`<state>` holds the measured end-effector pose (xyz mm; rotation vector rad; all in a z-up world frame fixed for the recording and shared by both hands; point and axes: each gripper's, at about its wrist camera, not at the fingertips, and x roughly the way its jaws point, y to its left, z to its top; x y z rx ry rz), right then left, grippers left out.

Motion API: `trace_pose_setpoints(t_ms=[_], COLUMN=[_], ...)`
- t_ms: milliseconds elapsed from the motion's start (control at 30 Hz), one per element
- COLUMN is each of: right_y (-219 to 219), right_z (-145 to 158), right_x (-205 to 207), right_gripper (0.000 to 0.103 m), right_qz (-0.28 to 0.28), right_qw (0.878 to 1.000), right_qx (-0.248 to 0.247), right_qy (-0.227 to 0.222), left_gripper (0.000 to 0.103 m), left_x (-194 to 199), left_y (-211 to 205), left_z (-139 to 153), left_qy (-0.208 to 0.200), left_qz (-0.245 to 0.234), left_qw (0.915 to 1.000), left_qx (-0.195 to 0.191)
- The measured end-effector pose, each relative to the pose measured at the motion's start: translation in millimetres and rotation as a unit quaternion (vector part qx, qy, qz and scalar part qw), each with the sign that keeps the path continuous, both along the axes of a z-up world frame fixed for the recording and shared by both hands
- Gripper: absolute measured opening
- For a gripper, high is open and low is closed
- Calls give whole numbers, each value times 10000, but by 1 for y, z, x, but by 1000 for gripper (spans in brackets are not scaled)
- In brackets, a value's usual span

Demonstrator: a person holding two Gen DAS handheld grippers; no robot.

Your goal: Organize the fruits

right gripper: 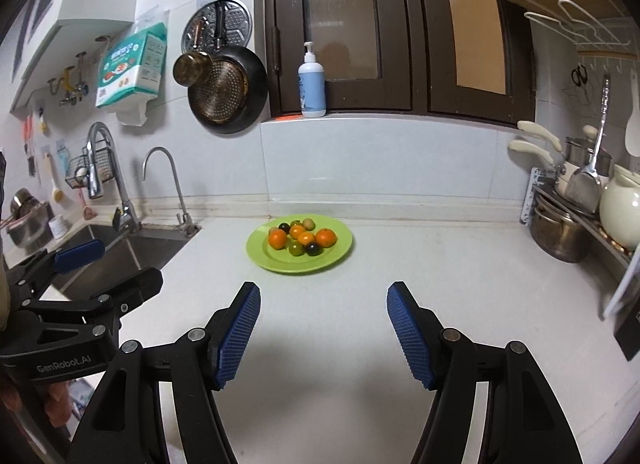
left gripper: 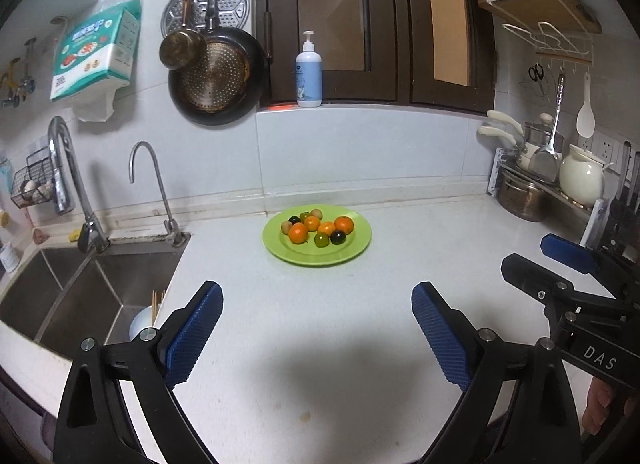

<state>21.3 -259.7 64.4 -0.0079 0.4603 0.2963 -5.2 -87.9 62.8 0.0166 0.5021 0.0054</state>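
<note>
Where sink (left gripper: 100, 296) ends, white counter (left gripper: 320, 324)

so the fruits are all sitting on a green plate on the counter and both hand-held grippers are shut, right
Not quite. The fruits do sit on the green plate on the counter, but neither tool is shut. The left hand-held gripper and the right hand-held gripper are both open and empty, as each wrist view shows from the wide gap between its blue pads.
</note>
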Motion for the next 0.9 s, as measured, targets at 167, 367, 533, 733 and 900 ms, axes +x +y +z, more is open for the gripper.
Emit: trace_pose_setpoints(t_ms=[167, 367, 533, 733, 900], right_y=[-4, -4, -5, -7, -8], right_z=[1, 1, -2, -4, -5], right_x=[-22, -37, -44, -49, -52], right_gripper=[67, 69, 69, 72, 73], right_qz=[22, 38, 49, 52, 15], right_qw=[10000, 10000, 10000, 10000, 10000], right_qx=[17, 17, 40, 47, 40], right_qy=[-24, -50, -3, 51, 37], left_gripper=[98, 102, 103, 103, 103], left_x=[-19, -34, -42, -50, -54], left_y=[-1, -1, -2, -2, -2], left_z=[1, 2, 2, 1, 0], left_qy=[9, 10, -4, 15, 49], left_qz=[38, 78, 118, 216, 233], left_qw=[10000, 10000, 9999, 9997, 9997], left_qx=[-18, 7, 37, 102, 93])
